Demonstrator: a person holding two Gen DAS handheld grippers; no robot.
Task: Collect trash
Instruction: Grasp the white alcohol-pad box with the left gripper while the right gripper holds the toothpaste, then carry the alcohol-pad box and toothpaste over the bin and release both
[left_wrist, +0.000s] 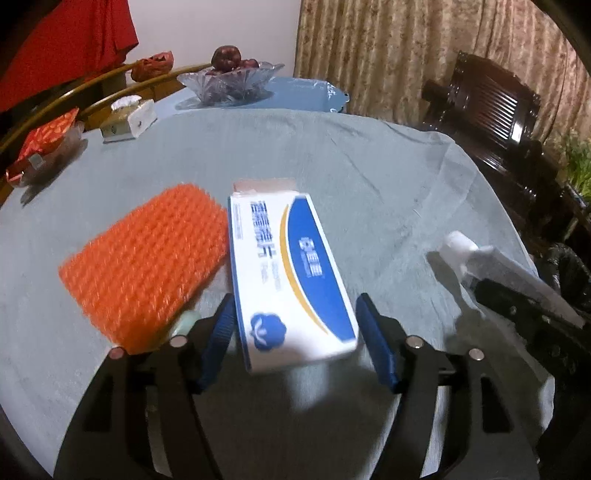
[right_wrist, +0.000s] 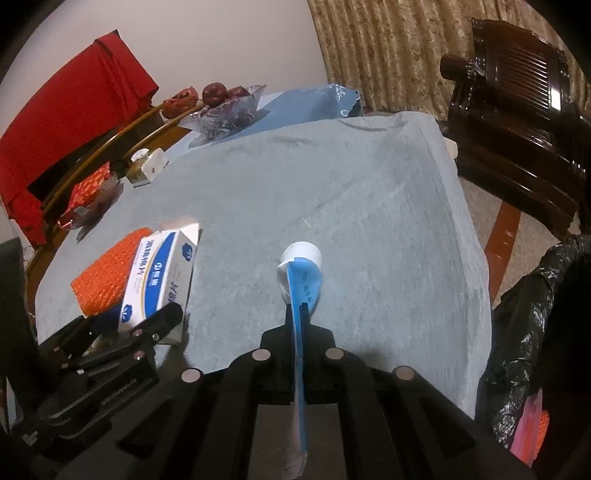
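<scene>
A white and blue cardboard box (left_wrist: 291, 273) lies lengthwise between the blue pads of my left gripper (left_wrist: 295, 299), which is shut on its near end. The box hangs a little above the grey-blue tablecloth (left_wrist: 332, 166) and casts a shadow below. Just left of it an orange bubble-wrap pad (left_wrist: 144, 266) lies on the cloth. My right gripper (right_wrist: 301, 306) is shut on a flattened blue and white tube (right_wrist: 303, 284) with a white cap (right_wrist: 301, 254) pointing away. In the right wrist view the box (right_wrist: 159, 277) and left gripper (right_wrist: 129, 321) are at the lower left.
A black trash bag (right_wrist: 535, 332) stands open past the table's right edge. At the back left are a glass fruit bowl (left_wrist: 229, 81), a tissue box (left_wrist: 129, 114) and a red snack packet (left_wrist: 44, 140). A dark wooden chair (left_wrist: 491, 110) stands at the right.
</scene>
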